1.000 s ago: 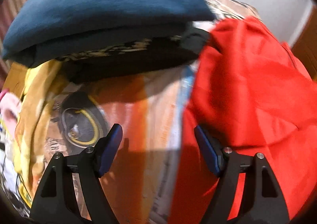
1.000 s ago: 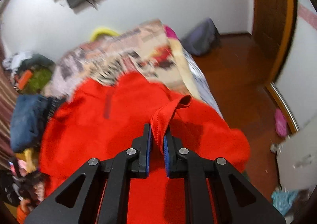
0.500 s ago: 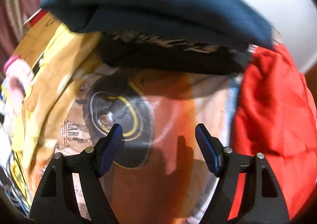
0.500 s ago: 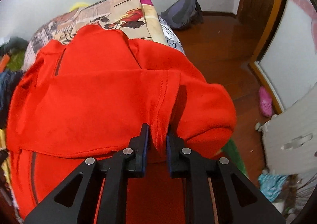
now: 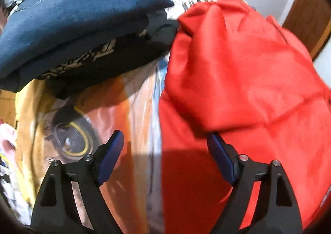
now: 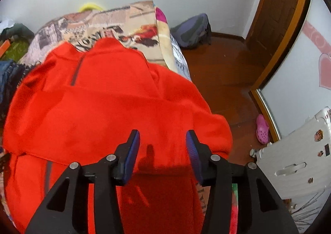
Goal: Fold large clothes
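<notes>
Lying across the printed bedspread [image 6: 132, 19], the red fleece jacket [image 6: 107, 110] overhangs the bed's floor-side edge. Its other edge touches the stack of folded dark clothes [image 5: 78, 17]. The right gripper [image 6: 162, 141] has just been opening, nothing between its jaws; the left gripper [image 5: 165, 141] gapes empty over the jacket's edge.

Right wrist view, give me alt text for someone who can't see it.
The right gripper, jaws just opened and holding nothing, hovers over a red garment folded on a patterned bed. Right of the bed are a wooden floor, pink shoe and white suitcase.
</notes>
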